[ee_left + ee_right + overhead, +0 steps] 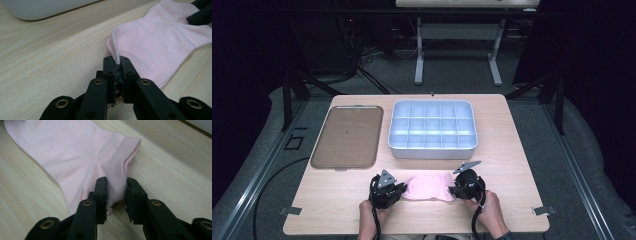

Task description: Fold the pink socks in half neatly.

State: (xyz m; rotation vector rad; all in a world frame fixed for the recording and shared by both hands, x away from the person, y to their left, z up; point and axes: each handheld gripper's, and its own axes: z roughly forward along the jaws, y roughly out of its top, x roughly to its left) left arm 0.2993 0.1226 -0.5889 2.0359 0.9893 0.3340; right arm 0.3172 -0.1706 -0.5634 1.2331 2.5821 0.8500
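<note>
Here, a pink sock (pixel 428 188) lies flat near the counter's (pixel 512 145) front edge. Left gripper (pixel 117 60): jaws closed on the sock's toe. Right gripper (pixel 116 187): jaws partly apart around the cuff, fabric between them. Behind: a divided tray (pixel 432 149) and a brown lid (pixel 347 136).

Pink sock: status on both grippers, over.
Left gripper shut on pink sock edge. Right gripper jaws around cuff, gap showing, not clamped. Sock flat on table, divided bin behind, nothing blocking.

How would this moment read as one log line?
left gripper: shut on pink sock | right gripper: closing around sock cuff | sock: on table
</note>
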